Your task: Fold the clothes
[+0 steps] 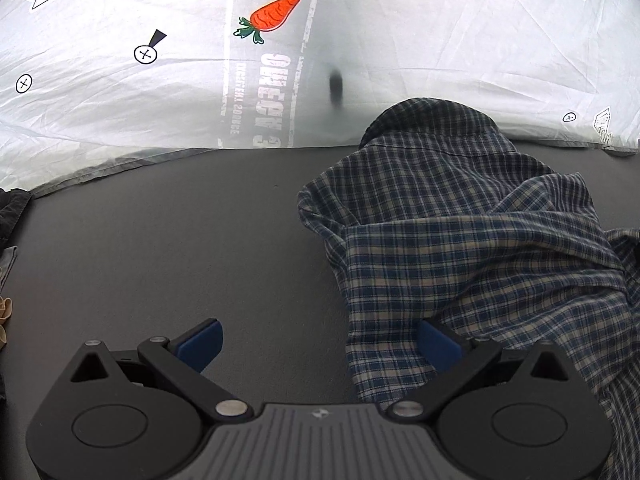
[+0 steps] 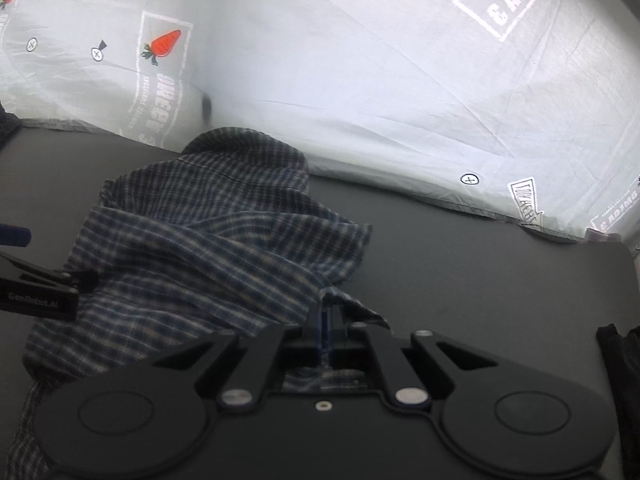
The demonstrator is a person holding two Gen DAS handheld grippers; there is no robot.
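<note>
On our left, the left gripper (image 1: 318, 346) has its blue pads spread wide, one on bare dark table (image 1: 180, 248), the other against the plaid shirt (image 1: 472, 240) – lined up for its edge, we'd guess. The shirt lies rumpled mid-table. Our right gripper (image 2: 329, 326) is pinched onto a shirt edge – probably to lift it.

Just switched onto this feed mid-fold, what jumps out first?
A crumpled blue plaid shirt lies on the dark table, right of centre. Behind it hangs a pale printed sheet with a bright orange carrot. The right gripper is pinching the shirt's edge; the left gripper is open.
</note>
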